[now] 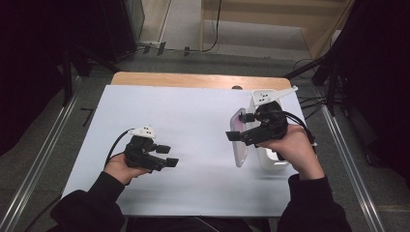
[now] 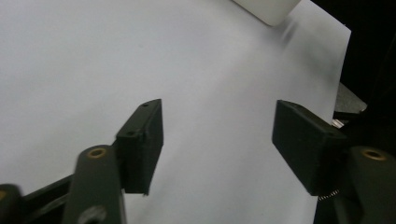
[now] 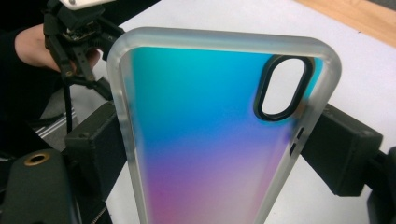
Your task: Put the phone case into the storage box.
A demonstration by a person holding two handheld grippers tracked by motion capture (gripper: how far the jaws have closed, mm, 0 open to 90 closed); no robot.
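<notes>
A: Start at the right hand-held gripper (image 1: 237,136). What is it doing?

B: It is clamped on a phone case (image 3: 219,135), one jaw on each long edge. The right gripper view shows what the high view cannot: a frosted, rounded rim, a glossy back fading from teal through blue to pink, and a black-ringed oval camera cutout near the top.

A: And from above?

B: There the phone case (image 1: 240,137) stands on edge, a thin pale slab raised off the counter (image 1: 193,116), just beside a white box (image 1: 270,159) at the right. The person's right hand (image 1: 295,145) grips the tool from behind, pointing it leftward.

A: The left hand-held gripper (image 1: 167,155)?

B: Its jaws stand wide apart with nothing between them. Its own view shows flat black pads (image 2: 142,144) over the smooth white sheet, and a rounded white corner of the box (image 2: 268,9) far ahead. The left hand (image 1: 121,169) holds it low, pointing right, well apart from the phone case.
</notes>
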